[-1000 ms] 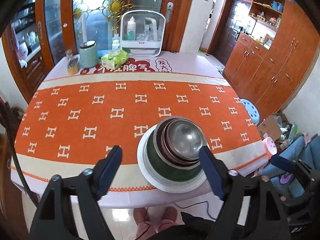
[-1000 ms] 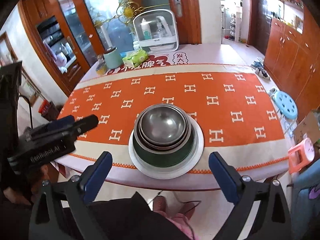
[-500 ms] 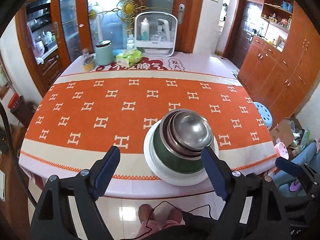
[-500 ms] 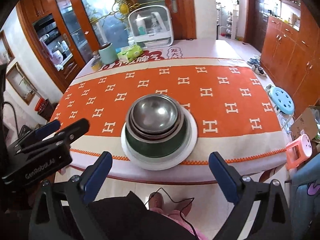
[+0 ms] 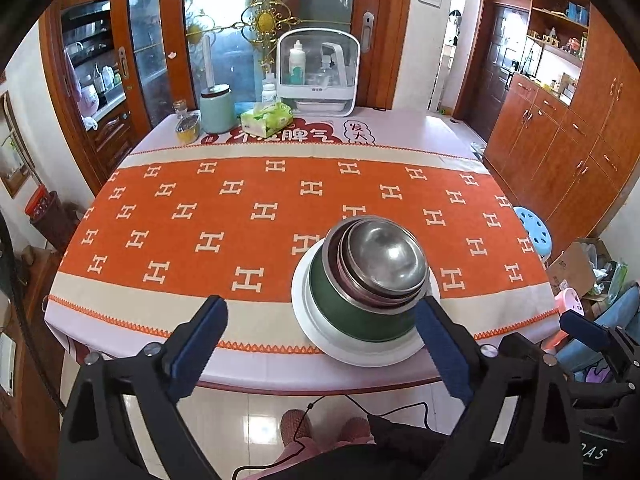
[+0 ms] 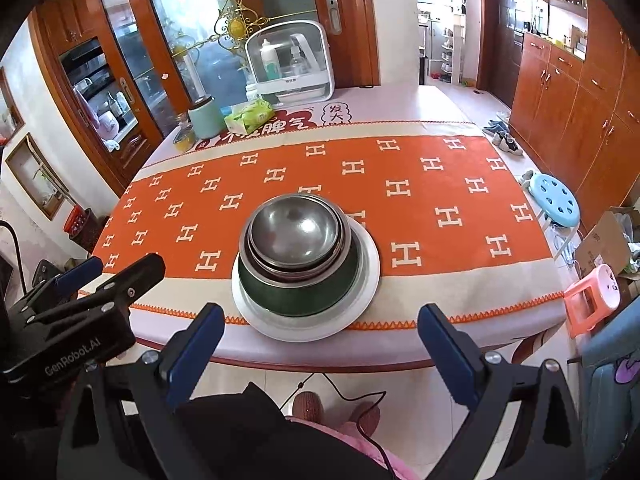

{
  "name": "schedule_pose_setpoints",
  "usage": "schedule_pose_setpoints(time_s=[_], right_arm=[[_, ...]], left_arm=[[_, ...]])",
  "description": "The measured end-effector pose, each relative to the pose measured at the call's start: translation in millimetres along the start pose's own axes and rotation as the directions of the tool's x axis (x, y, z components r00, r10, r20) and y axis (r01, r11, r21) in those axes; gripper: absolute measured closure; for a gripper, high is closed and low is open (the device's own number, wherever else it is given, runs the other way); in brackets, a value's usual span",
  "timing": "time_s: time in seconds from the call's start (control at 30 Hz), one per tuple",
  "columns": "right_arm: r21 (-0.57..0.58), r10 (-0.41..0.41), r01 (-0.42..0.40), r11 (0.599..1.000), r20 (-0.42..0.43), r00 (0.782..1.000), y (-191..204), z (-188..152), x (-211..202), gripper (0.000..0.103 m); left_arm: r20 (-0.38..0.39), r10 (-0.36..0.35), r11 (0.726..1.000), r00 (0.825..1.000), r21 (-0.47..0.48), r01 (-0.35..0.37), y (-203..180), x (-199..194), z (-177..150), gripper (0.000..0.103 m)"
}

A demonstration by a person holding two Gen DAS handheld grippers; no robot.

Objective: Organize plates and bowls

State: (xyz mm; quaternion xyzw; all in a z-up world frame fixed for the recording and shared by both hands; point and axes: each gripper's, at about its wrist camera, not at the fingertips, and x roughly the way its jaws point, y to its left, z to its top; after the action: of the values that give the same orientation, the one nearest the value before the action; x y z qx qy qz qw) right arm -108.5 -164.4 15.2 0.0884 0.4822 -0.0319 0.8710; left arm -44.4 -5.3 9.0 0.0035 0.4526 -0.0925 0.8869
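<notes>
- Left wrist view: left gripper [image 5: 320,322] spread wide, jaws have just been opening, nothing between them.
- Right gripper [image 6: 318,330] also spread, empty.
- Steel bowls [image 6: 294,232] nested in green bowl [image 6: 298,292], stacked on white plate [image 6: 368,272] (near table [image 6: 320,356] front edge).
- Both grippers sit back from the plate, off the table edge.

Both wrist views overlook the table [image 5: 280,368] from its near edge.
</notes>
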Motion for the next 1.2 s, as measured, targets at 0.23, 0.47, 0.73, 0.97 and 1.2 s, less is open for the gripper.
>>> schedule_pose_setpoints(time_s=[0.23,0.47,0.73,0.97,1.2], right_arm=[[-0.018,0.006,-0.006,1.0,0.032,0.999,2.4,-0.5,-3.8,0.005],[-0.04,0.012,-0.011,0.999,0.035,0.999,4.9,-0.1,-4.3,0.005],[-0.043,0.008,-0.006,0.999,0.045,0.999,4.6,-1.7,-5.8,0.005],[-0.047,0.013,-0.011,0.999,0.053,0.999,4.9,-1.4,-4.9,0.005],[-0.044,0.016,-0.014,0.999,0.049,0.999,4.3,-1.0,-3.5,0.005]], left_arm=[[0.036,0.044,0.999,0.998,0.014,-0.045,-4.0,-5.0,4.8,0.001],[0.043,0.098,0.995,0.994,0.023,-0.1,-7.7,-7.0,4.5,0.001],[0.049,0.141,0.99,0.989,0.012,-0.142,-6.2,-7.5,4.2,0.001],[0.061,0.144,0.989,0.988,0.018,-0.145,-8.6,-9.2,3.3,0.001],[0.061,0.145,0.989,0.988,0.017,-0.146,-8.8,-9.2,3.4,0.001]])
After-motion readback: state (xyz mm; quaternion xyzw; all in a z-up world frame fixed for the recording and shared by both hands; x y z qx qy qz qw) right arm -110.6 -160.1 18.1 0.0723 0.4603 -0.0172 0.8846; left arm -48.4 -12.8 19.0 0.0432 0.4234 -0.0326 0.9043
